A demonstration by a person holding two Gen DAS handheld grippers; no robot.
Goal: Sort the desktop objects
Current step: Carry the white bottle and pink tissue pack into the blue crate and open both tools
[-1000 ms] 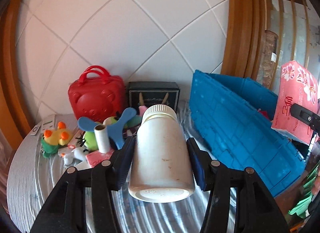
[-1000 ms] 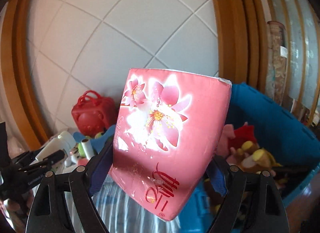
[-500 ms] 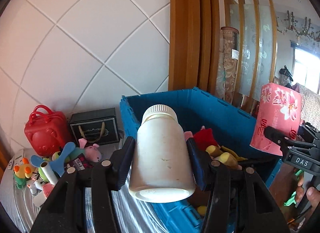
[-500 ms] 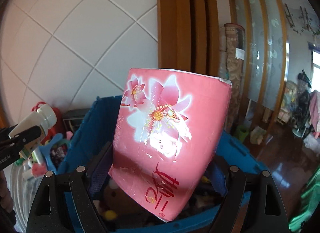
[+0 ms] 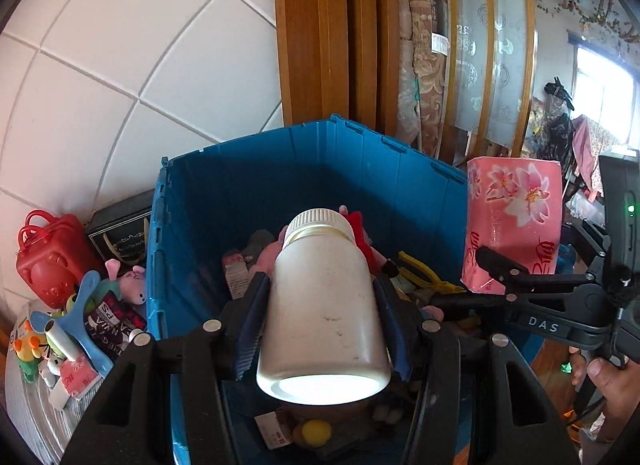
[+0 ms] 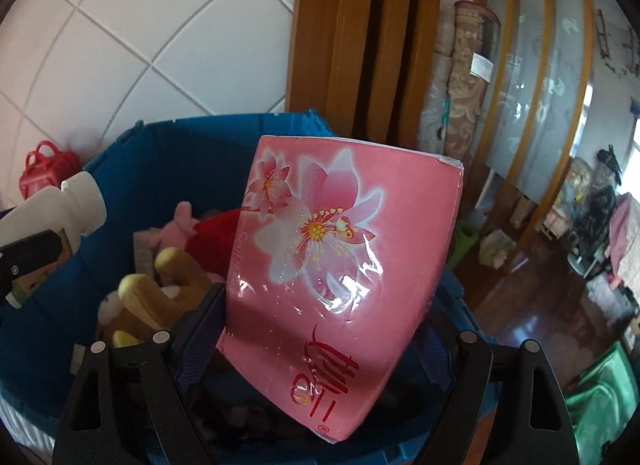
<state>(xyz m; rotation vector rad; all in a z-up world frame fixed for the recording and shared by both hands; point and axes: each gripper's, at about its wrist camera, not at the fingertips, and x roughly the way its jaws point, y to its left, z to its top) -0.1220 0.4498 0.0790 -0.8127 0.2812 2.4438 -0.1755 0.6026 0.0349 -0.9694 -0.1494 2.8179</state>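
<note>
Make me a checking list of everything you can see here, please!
Surface: striped table at left, beside the blue bin.
Job's things: white bottle and pink tissue pack, both held over the bin; plush toys inside it.
Clutter: red case, black box, small toys on the table.
Tongs: left tongs shut on the bottle; right tongs shut on the pack.
Cables: nothing seen.
Surroundings: tiled wall, wooden frame, rolled rug.

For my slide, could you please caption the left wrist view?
Left hand-held gripper holds white plastic bottle above blue plastic crate.
</note>
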